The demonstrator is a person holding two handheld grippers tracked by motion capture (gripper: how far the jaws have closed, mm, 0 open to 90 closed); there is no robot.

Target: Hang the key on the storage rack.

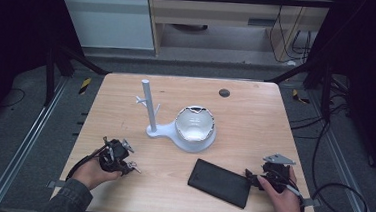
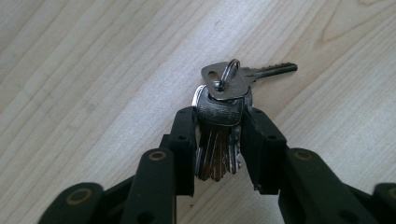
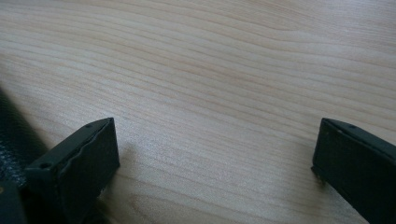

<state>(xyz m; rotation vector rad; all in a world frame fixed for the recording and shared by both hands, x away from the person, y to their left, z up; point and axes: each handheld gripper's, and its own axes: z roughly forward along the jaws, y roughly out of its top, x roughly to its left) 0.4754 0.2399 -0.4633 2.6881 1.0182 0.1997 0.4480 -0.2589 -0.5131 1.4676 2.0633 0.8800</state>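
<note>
A: Keys? Pinched in left gripper jaws, low over table, front-left.
B: Grasp step, prob. Next: lift, carry to white stand, hook ring on peg. Right gripper?
A: Spread wide, idle beside black case.

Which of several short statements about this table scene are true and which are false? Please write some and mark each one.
1. The left tool is shut on a bunch of keys. True.
2. The right tool grips the black wallet. False: its jaws stand wide apart over bare wood, with the wallet beside it.
3. The white stand is upright on the table. True.
4. The keys hang on the stand's pegs. False: they are between the left tool's jaws, near the table's front left.
5. The bowl-shaped dish is on the floor. False: it rests on the stand's base.
</note>
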